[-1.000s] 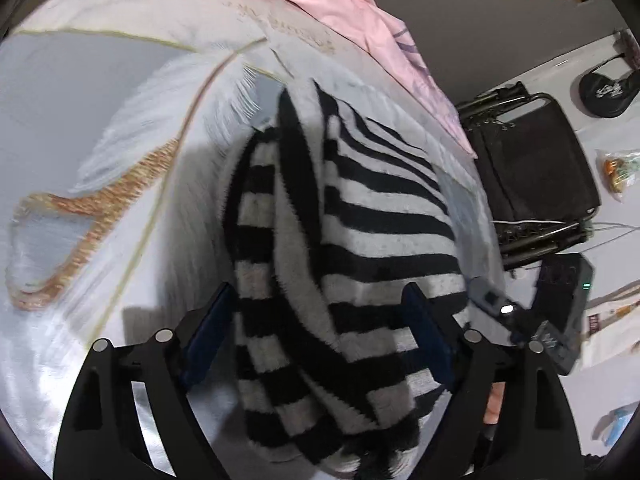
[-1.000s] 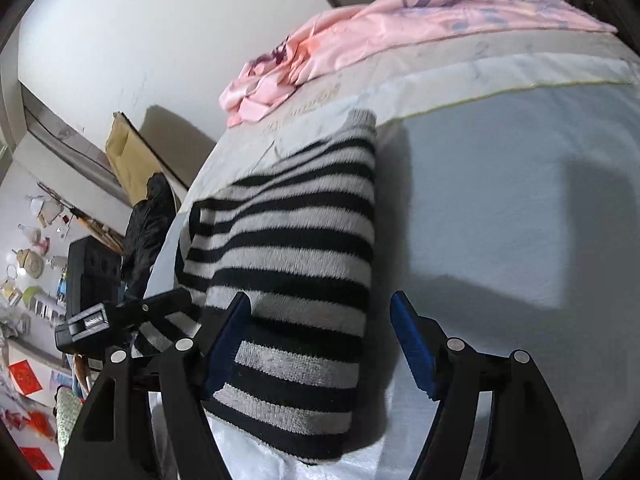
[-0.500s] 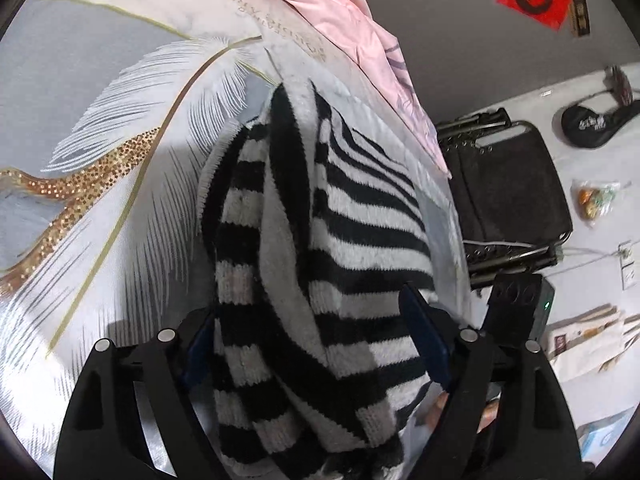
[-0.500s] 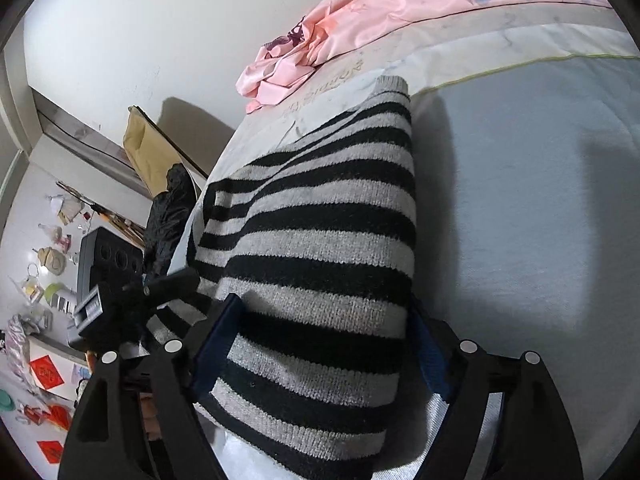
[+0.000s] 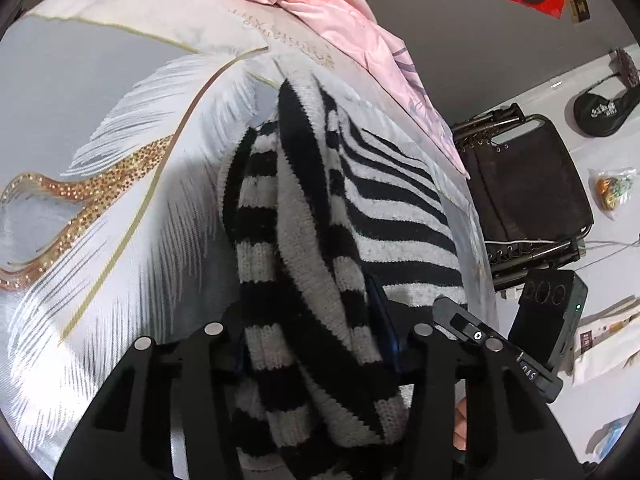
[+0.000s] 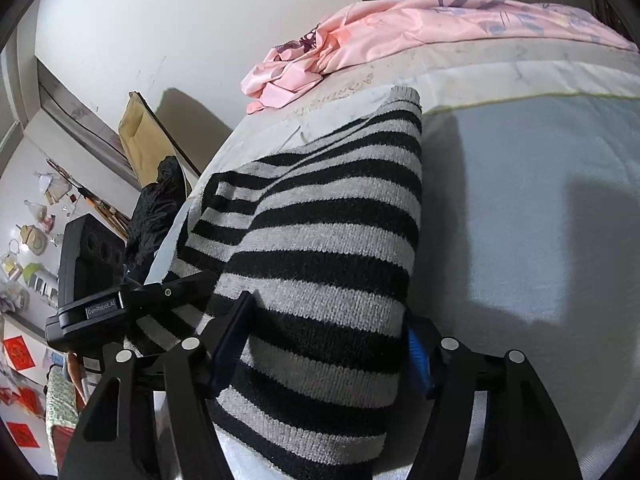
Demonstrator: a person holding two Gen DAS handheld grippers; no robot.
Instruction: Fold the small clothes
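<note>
A black-and-white striped sweater (image 5: 304,240) lies folded into a thick bundle on the bed cover (image 5: 100,100). My left gripper (image 5: 312,332) is shut on its near left end, and the blue pads press into the knit from both sides. In the right wrist view the same sweater (image 6: 328,240) fills the jaws of my right gripper (image 6: 324,348), which grips the thick right end with its pads still wide apart. The left gripper (image 6: 188,284) shows beside it, at the sweater's other edge. The sweater's near edge hangs below both grippers.
A crumpled pink cloth (image 5: 340,12) (image 6: 420,28) lies at the far end of the bed. Beyond the bed's edge stand a black folding chair (image 5: 528,184) and a black box with round holes (image 5: 552,312) (image 6: 88,256). Bare grey-white bed cover (image 6: 520,220) spreads to the right.
Both grippers moved forward over the sweater's near end. The left jaws closed markedly onto it; the right jaws narrowed slightly around the thick fold.
</note>
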